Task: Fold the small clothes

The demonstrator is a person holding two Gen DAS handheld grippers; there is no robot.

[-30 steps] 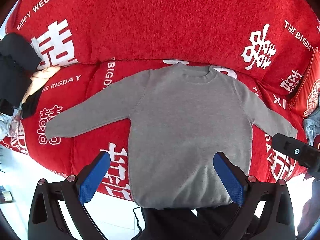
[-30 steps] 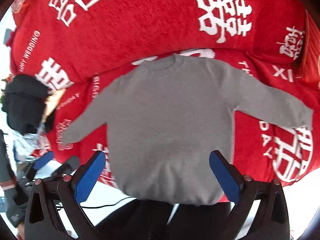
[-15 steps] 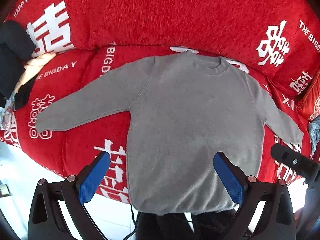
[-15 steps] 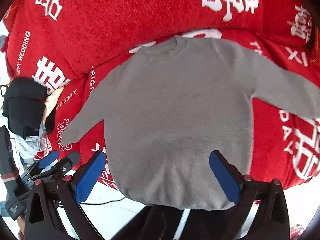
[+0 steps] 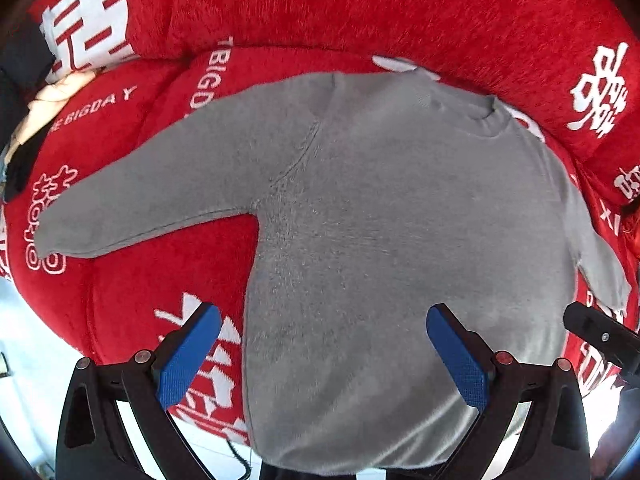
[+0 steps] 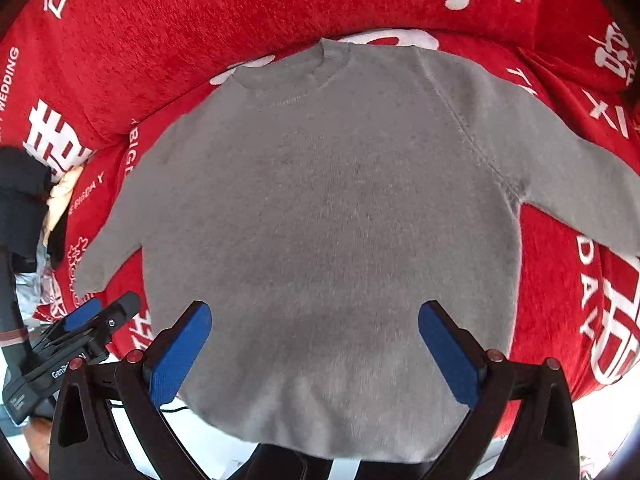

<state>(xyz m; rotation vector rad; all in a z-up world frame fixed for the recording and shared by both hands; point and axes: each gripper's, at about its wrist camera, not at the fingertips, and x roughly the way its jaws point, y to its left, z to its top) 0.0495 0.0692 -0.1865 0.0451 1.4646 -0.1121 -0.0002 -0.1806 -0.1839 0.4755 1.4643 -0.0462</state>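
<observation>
A grey knitted sweater lies flat on a red sofa cover, neck toward the backrest, both sleeves spread out to the sides and its hem hanging over the front edge. My left gripper hovers open above the hem's left part, nothing between its blue pads. My right gripper hovers open above the hem's middle, also empty. The left gripper also appears at the lower left of the right wrist view. The tip of the right gripper shows at the right edge of the left wrist view.
The red sofa cover carries white lettering and rises into a backrest behind the sweater. A pile of black and cream clothes lies at the sofa's left end. Pale floor shows below the seat edge.
Both grippers have moved closer to and lower over the sweater, which now fills more of each view. Both stay open, and the sweater has not shifted.
</observation>
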